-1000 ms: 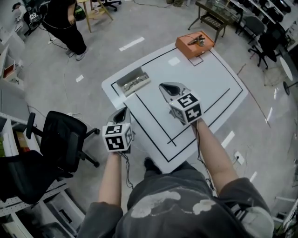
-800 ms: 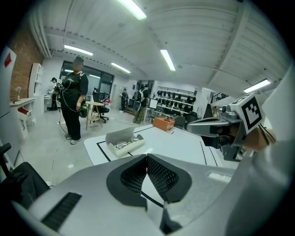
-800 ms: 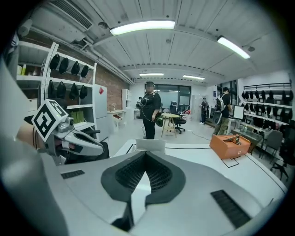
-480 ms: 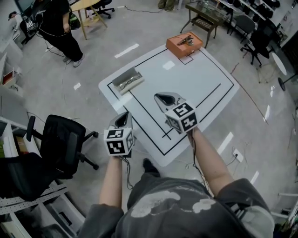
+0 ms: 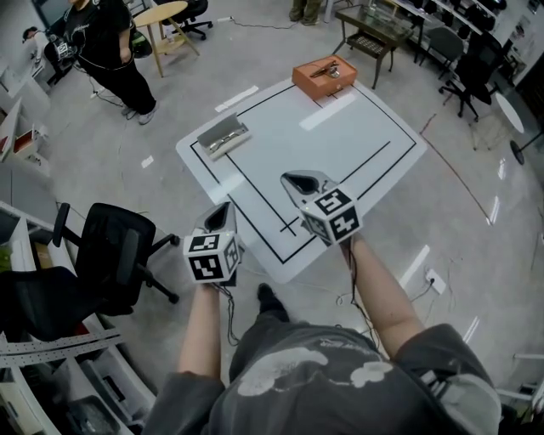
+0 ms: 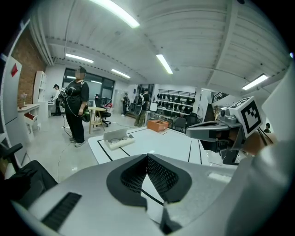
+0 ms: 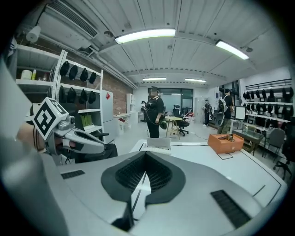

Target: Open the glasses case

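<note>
The grey glasses case (image 5: 223,134) lies open at the far left corner of the white table (image 5: 340,136), lid raised and a pair of glasses inside. It shows in the left gripper view as the case (image 6: 115,138) and in the right gripper view as the case (image 7: 158,144). Both grippers hang at the table's near edge, well short of the case. My left gripper (image 5: 223,208) is shut and empty, just off the table's near left side. My right gripper (image 5: 297,179) is shut and empty, over the near corner. The left gripper (image 6: 147,156) and right gripper (image 7: 145,153) each show jaws meeting.
An orange box (image 5: 324,76) with small items on top sits at the table's far corner. A black office chair (image 5: 110,255) stands left of me. A person (image 5: 110,51) stands beyond the table at the far left, beside a wooden table (image 5: 166,17).
Both grippers have drawn back from over the table toward its near edge, and the view has backed away with them. The case has stayed open and in place.
</note>
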Motion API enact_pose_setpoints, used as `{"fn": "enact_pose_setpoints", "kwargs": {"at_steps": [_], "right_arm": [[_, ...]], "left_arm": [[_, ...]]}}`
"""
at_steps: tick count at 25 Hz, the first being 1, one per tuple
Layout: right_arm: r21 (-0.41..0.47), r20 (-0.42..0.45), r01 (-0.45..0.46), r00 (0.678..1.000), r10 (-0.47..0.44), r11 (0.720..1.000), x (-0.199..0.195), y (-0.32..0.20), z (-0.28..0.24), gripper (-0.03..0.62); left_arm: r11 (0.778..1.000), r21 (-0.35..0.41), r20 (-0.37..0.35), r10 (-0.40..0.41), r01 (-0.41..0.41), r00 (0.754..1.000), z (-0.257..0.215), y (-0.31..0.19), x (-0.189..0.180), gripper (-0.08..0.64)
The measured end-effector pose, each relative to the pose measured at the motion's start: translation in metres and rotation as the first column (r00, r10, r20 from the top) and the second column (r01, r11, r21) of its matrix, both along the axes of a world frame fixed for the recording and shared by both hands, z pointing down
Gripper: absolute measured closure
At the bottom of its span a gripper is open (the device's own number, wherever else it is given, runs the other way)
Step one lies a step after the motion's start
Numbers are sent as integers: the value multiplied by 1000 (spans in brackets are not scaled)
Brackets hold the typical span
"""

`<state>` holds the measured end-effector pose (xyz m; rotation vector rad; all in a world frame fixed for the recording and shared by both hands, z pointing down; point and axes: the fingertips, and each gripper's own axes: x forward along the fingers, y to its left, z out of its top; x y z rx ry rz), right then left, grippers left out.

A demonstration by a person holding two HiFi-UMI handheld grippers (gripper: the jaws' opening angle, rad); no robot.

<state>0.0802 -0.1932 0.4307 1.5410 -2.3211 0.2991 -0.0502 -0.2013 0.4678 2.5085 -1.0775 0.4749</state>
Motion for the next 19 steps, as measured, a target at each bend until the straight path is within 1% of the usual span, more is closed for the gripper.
{"fn": "enact_pose_setpoints", "kwargs": {"at_steps": [4,10,13,19], "right_arm": [[-13,1,14,1000,-14,1000,2,37,2,594],[24,8,25,1000,-25,999,3,93,-7,594],[64,7,23,1000,-23,998,5,119,-17,594],[28,10,54,998,-54,998,8,180,-11,594]], "left_arm": [[1000,10,7,-3,3,1000,-3,34,1,557],[999,29,8,-15,15,1000,-11,89,0,557],[999,37,8,-21,20,1000,-15,117,-1,557],[999,20,8,-35,35,999,-13,170,-1,557]]}}
